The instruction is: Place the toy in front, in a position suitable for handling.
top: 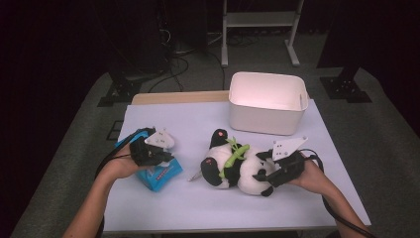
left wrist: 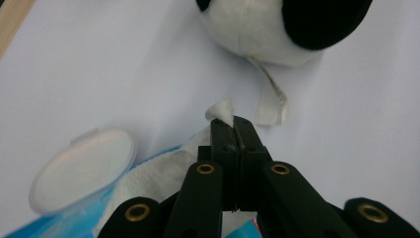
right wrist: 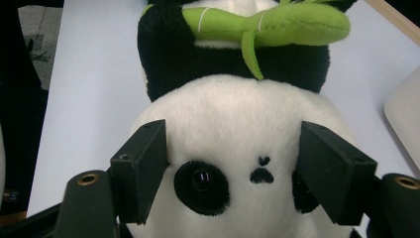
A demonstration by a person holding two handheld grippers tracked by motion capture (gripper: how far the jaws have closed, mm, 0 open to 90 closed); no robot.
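Note:
A black and white panda plush with a green bamboo sprig lies mid-table, its face toward my right gripper. That gripper's jaws press into both sides of the panda's head. A blue wet wipes pack lies to the panda's left, its round white lid flipped open. My left gripper sits over the pack. In the left gripper view the gripper is shut on a white wipe drawn up out of the pack.
A white plastic bin stands open behind the panda at the table's back right. A white fabric tag hangs from the panda's paw close to the wipe. The pale table ends just in front of the person's forearms.

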